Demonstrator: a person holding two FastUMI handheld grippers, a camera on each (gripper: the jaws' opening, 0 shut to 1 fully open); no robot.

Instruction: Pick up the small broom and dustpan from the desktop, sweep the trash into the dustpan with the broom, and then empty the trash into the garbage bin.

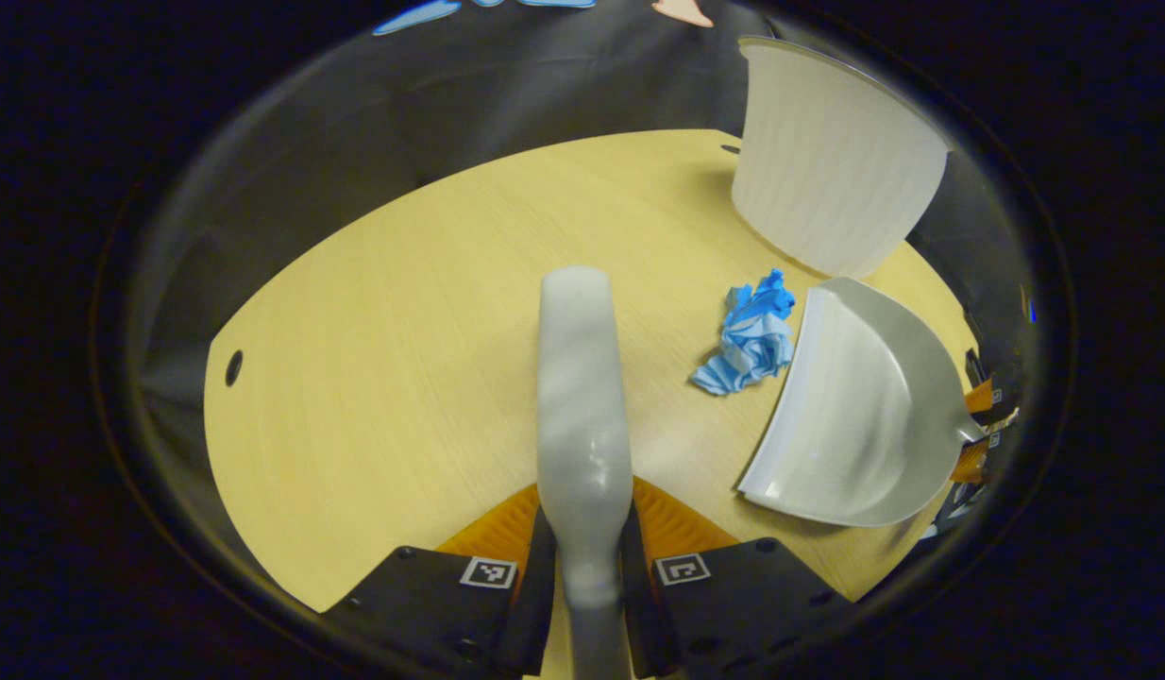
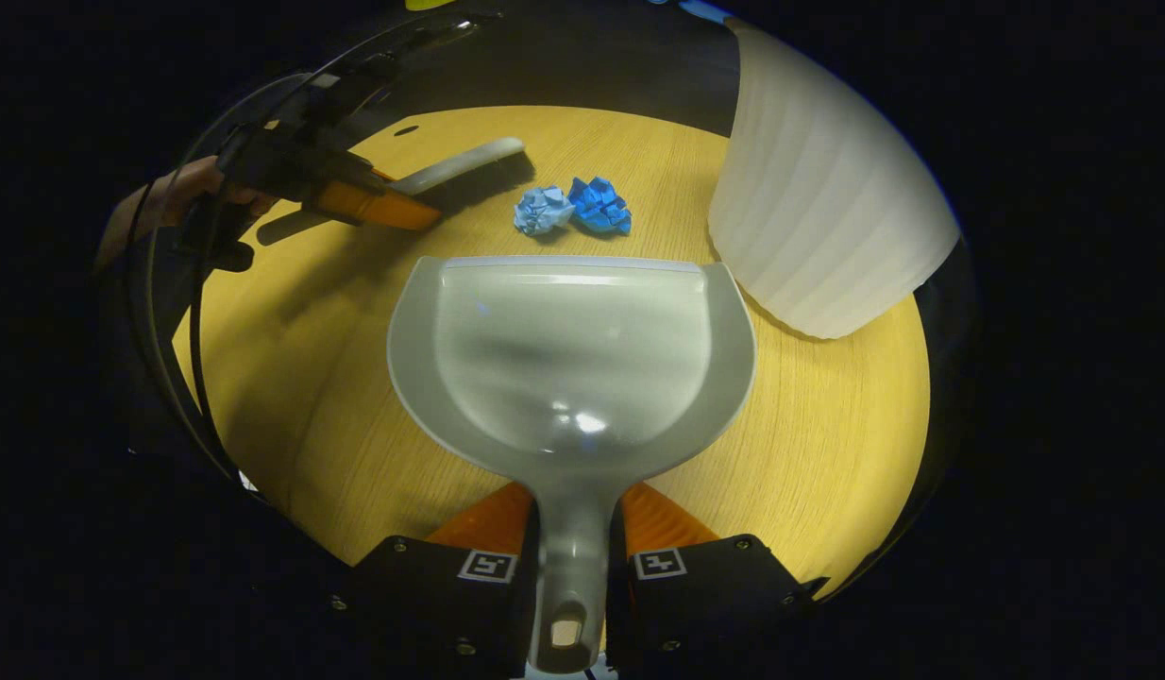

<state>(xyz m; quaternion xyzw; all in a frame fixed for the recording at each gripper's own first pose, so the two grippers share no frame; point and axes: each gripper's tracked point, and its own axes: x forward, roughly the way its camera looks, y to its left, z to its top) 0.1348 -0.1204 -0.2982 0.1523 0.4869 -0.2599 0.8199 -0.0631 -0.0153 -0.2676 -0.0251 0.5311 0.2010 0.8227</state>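
Gripped between the right gripper (image 2: pixel 571 576) fingers, the dustpan (image 2: pixel 568 359) handle runs straight out from the camera, both fingers pressing on its neck. Its wide pan rests flat on the bench (image 2: pixel 828 444), its open lip facing the far side toward the trash. It looks like stiff, light, smooth plastic, so paper should slide up over the lip easily, but the pan could skate backward if pushed hard; the handle neck is the sensible place to hold it.

Largest of the surroundings is the garbage bin (image 2: pixel 828 217), a pale ribbed tub standing on the far right of the bench, just beside the dustpan's right corner. It probably crowds any swing on that side, and the pan must be lifted over its rim to empty.

In the left gripper view, the left gripper (image 1: pixel 584 567) fingers are clamped on the broom (image 1: pixel 582 397) handle, which points out over the bench. The right gripper view shows its bristle head at far left, apart from the trash. Soft bristles will likely flex, so a low, firm stroke seems wise.

Two crumpled paper balls, the trash (image 2: pixel 573 208), lie touching each other just beyond the dustpan lip, between broom and bin. They look featherlight and liable to roll or bounce.
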